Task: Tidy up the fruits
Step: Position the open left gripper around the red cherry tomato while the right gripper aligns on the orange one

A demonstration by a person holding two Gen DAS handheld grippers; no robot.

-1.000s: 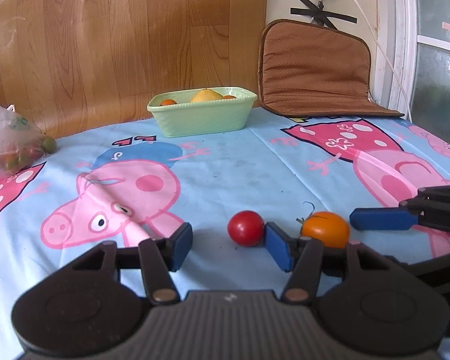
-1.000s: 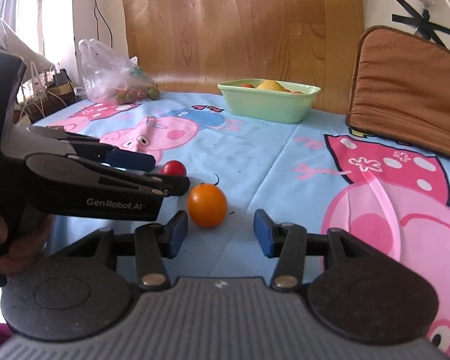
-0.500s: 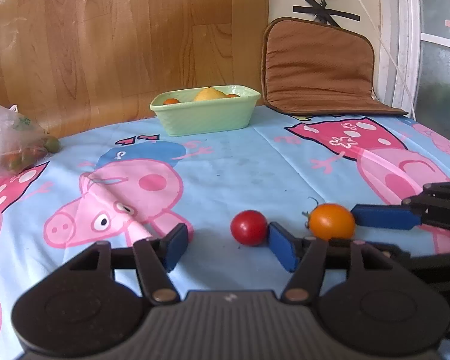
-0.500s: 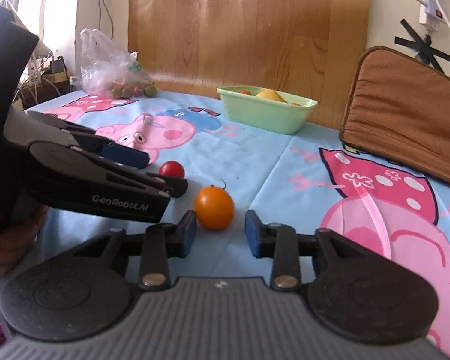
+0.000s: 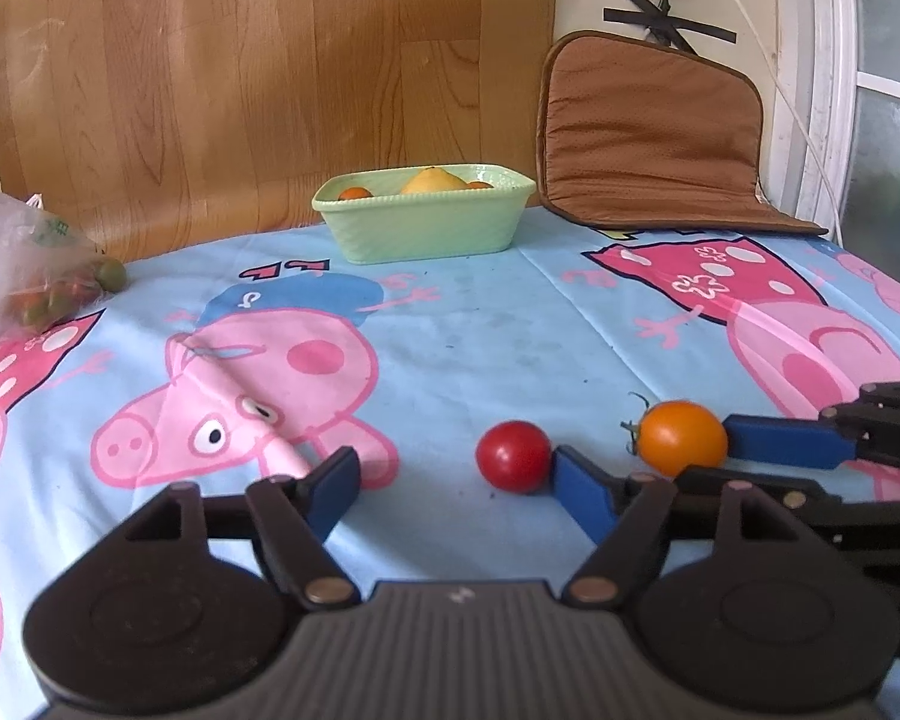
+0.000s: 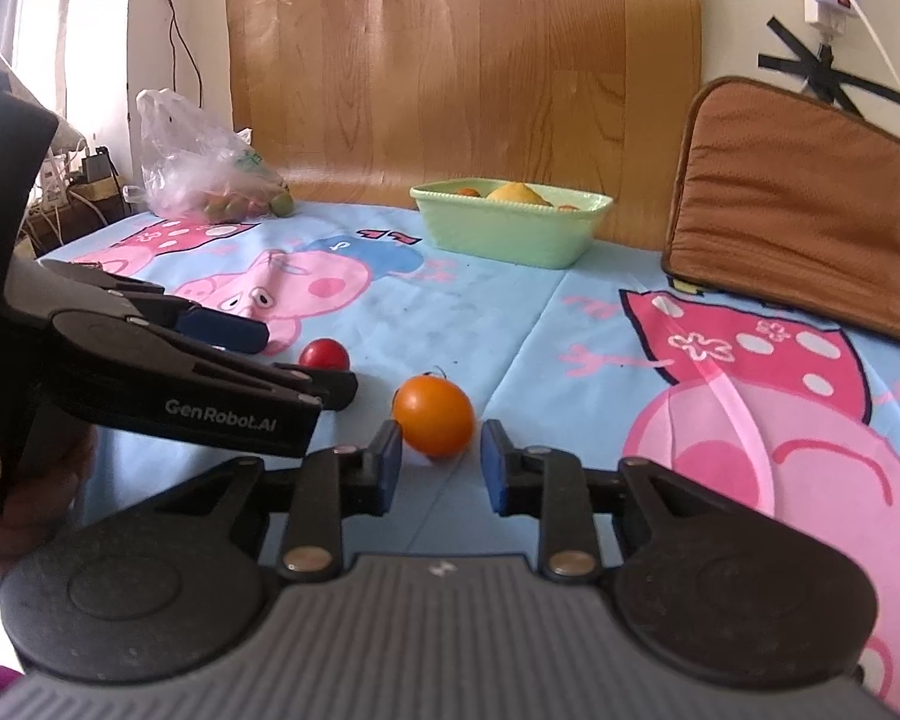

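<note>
A red tomato [image 5: 513,455] and an orange tomato [image 5: 682,438] lie on the cartoon-pig tablecloth. My left gripper [image 5: 459,492] is open; its right pad touches the red tomato's right side. My right gripper [image 6: 439,463] is open with the orange tomato [image 6: 432,416] just ahead between its blue pads, which stand close on both sides without clearly touching. The red tomato also shows in the right wrist view [image 6: 323,354], partly behind the left gripper. A green dish [image 5: 424,221] at the back holds a lemon and small orange fruits.
A clear plastic bag of small fruits [image 5: 27,267] lies at the far left. A brown cushion [image 5: 651,135] leans at the back right. A wooden board stands behind the table. The two grippers sit close side by side.
My right gripper has moved forward around the orange tomato and its jaws have narrowed. The left gripper has stayed nearly still beside the red tomato.
</note>
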